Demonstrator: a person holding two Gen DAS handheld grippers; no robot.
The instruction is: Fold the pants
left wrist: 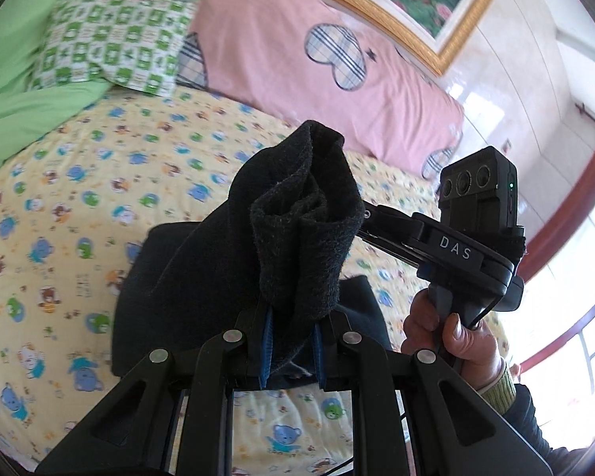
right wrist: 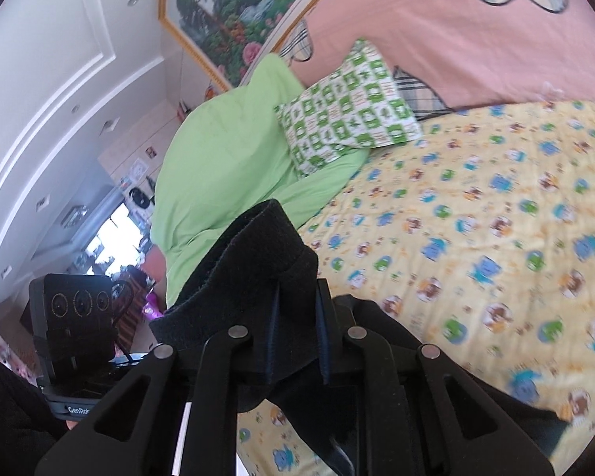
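Observation:
The black pants (left wrist: 297,222) are lifted above the bed, and the rest of them hangs down onto the yellow sheet (left wrist: 59,206). My left gripper (left wrist: 291,319) is shut on a bunched edge of the pants, which stands up in front of its camera. My right gripper (right wrist: 297,305) is shut on another edge of the pants (right wrist: 250,273). In the left wrist view the right gripper's fingers go behind the cloth, with its body (left wrist: 448,250) and the hand holding it to the right.
A yellow cartoon-print sheet (right wrist: 476,218) covers the bed. A green-and-white checked pillow (left wrist: 115,39) lies on a green quilt (right wrist: 218,150), with a pink quilt (left wrist: 297,39) behind. A framed picture (right wrist: 234,12) hangs on the wall.

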